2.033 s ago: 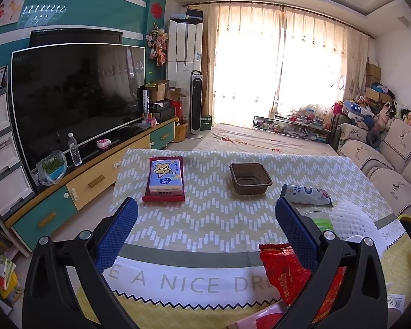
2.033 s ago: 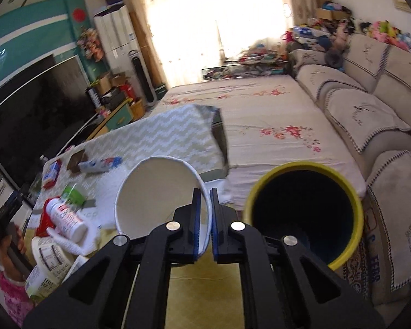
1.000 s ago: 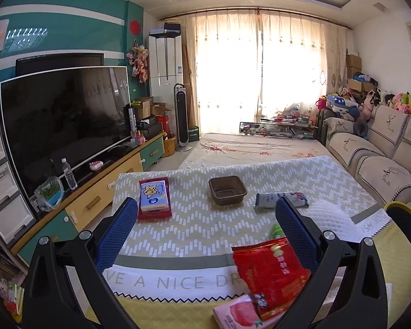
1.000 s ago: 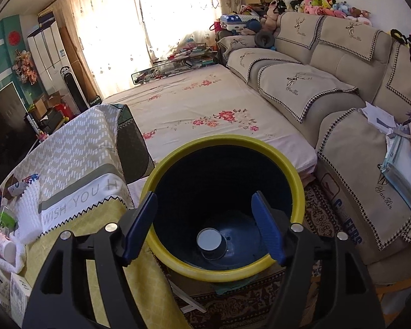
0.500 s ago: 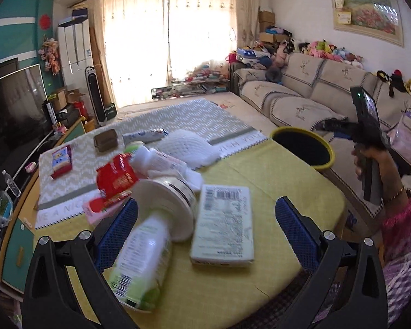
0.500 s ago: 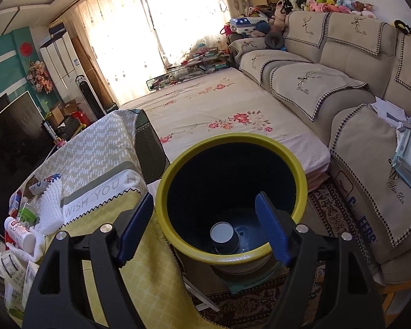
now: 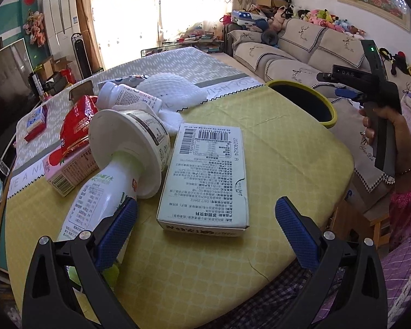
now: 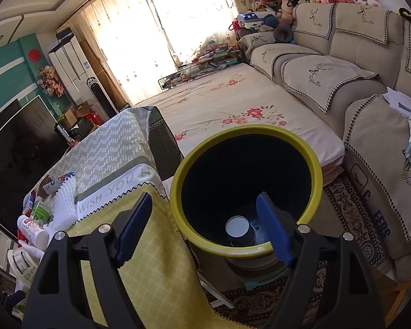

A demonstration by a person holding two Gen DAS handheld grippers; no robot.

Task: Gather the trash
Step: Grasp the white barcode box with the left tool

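Observation:
My left gripper (image 7: 205, 227) is open and empty, low over the yellow tablecloth, with a flat carton box (image 7: 205, 175) just ahead between its fingers. A white-green bottle (image 7: 96, 203) lies by the left finger, under a tipped paper bowl (image 7: 128, 148). Behind them are a red snack bag (image 7: 76, 126), a pink carton (image 7: 65, 170) and a white bottle (image 7: 128, 97). My right gripper (image 8: 205, 230) is open and empty above the yellow-rimmed bin (image 8: 246, 189), where a paper cup (image 8: 237, 226) lies at the bottom. The bin (image 7: 301, 101) also shows beside the table in the left wrist view.
A white foam net (image 7: 170, 90) lies further back on the table. A beige sofa (image 8: 356, 87) stands right of the bin, with a floral mat (image 8: 233, 115) behind it. The table's edge (image 7: 348, 170) is near on the right. A TV (image 8: 16, 142) stands at far left.
My right gripper opened and dropped the paper cup into the bin, then drew back a little. My left gripper swung right and down toward the carton box and bottle.

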